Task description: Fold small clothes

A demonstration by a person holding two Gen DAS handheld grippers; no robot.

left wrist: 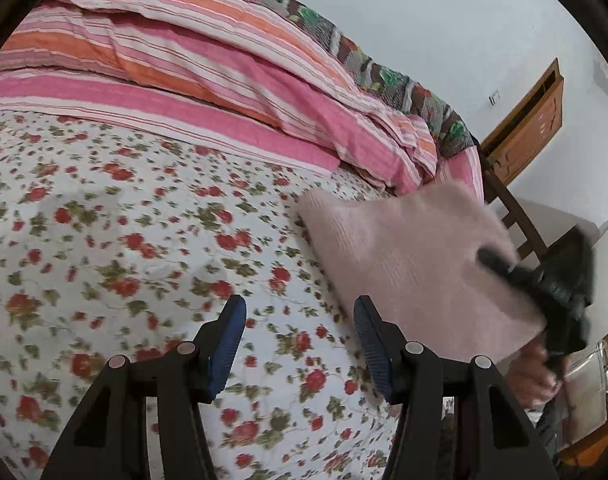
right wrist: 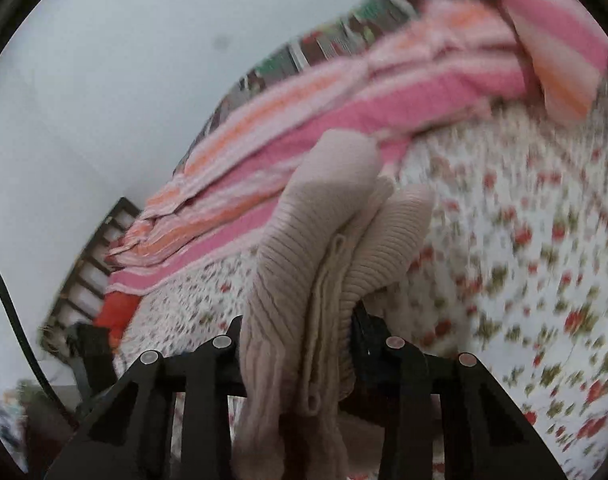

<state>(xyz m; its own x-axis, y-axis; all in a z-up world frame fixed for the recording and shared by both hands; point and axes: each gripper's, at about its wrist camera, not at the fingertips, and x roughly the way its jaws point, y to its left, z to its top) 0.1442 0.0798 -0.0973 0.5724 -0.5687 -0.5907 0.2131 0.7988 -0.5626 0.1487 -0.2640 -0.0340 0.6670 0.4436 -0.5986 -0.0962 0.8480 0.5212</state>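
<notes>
The left gripper (left wrist: 299, 320) hangs over the bed with its blue-padded jaws spread and nothing between them, only the flowered bedspread (left wrist: 103, 240) below. Off to its right, the right gripper (left wrist: 500, 264) shows as a dark blur, its jaws pinching a pale pink knitted garment (left wrist: 404, 256) that is lifted off the bedspread, with a hand (left wrist: 532, 380) visible beneath it. Seen from the right gripper's own camera, the right gripper (right wrist: 295, 320) has the ribbed knit bunched thickly between its jaws, and the garment (right wrist: 304, 240) rises in two rounded folds that block most of the middle of that view (a loop of cream cord (right wrist: 324, 288) dangles down the crease between them). Beyond the garment lies a rumpled pink and orange striped quilt (left wrist: 207, 68), heaped along the far side of the bed against the pale wall (left wrist: 424, 20), with a darker patterned blanket (left wrist: 384, 76) peeking out behind it. Past the corner of the bed stand a wooden door (left wrist: 524, 128) and a dark wooden chair frame (left wrist: 512, 208), both clear of the grippers.
</notes>
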